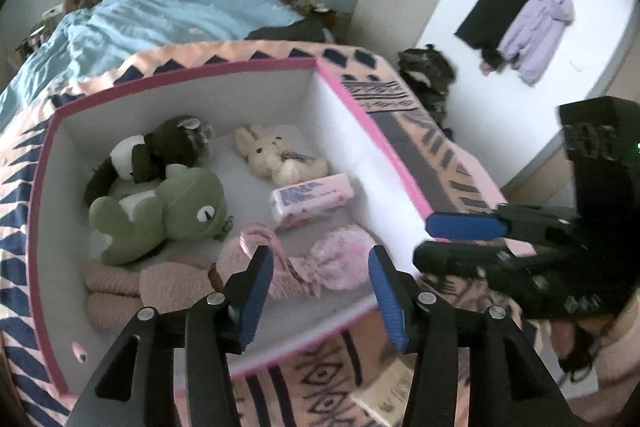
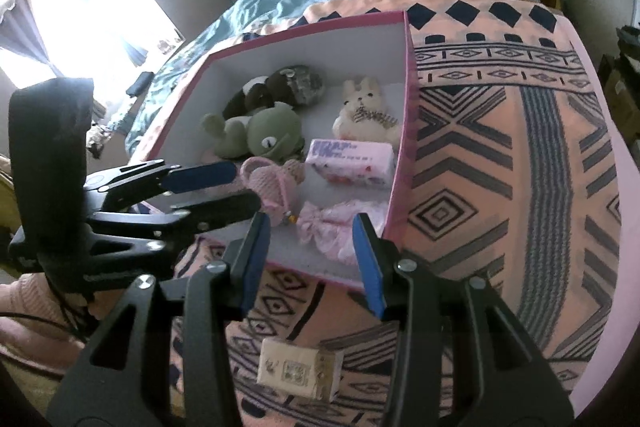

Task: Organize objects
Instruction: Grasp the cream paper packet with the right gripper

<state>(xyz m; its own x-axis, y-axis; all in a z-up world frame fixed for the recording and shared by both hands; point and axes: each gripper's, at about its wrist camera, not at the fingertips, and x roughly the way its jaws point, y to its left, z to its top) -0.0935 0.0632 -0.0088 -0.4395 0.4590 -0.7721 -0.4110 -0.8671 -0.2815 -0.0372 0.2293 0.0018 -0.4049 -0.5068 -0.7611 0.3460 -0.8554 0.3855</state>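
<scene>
- Small cream cardboard box [image 2: 300, 371] with printed labels lies outside the storage box, on the patterned pink-and-navy blanket [image 2: 500, 187], near the blanket's front edge; it reads as the one item left to put away.
- White storage box with pink rim [image 2: 304, 23] sits on the blanket and already holds a green frog plush [image 1: 160, 215], a dark brown-and-white plush [image 1: 160, 151], a cream rabbit plush [image 1: 272, 155], a pink tissue pack [image 1: 312, 201], a pink knitted piece [image 1: 256, 247] and a pink frilly cloth [image 1: 340, 263].
- Right gripper [image 2: 316, 263] hangs over the storage box's front rim, jaws partly apart and holding nothing, pitched steeply down; the cream box lies below and behind its fingertips.
- Left gripper [image 1: 320, 287] hovers over the front of the storage box above the frilly cloth, jaws apart and empty, also angled down.
- Good next move, as I judge it: draw the right gripper back towards the blanket's front edge, widen the jaws, straddle the cream box squarely, then lift it clear of the rim.
- Bare floor by the tissue pack looks the best landing spot.
</scene>
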